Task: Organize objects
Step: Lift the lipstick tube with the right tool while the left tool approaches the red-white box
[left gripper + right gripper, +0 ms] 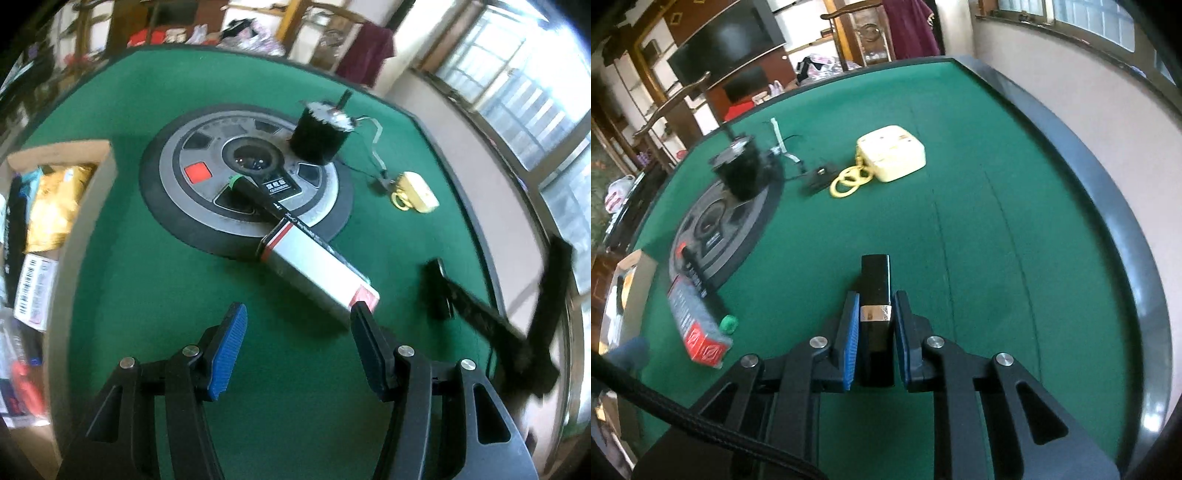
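My right gripper (874, 306) is shut on a slim black box with a silver band (875, 291), held above the green table (960, 258). It also shows in the left wrist view (437, 288), blurred, at the right. My left gripper (299, 325) is open and empty, just short of a silver and red box (314, 277). A black marker with a green cap (280, 210) lies against that box. The box (690, 317) and marker (698, 277) also show in the right wrist view.
A cardboard box with packets (55, 206) stands at the left. A round grey dial (243, 173) sits mid-table with a black cylinder (319, 134) on it. A cream case with yellow rings (890, 153) and a small black clip (816, 177) lie beyond. The table's raised rim (1108, 206) runs at the right.
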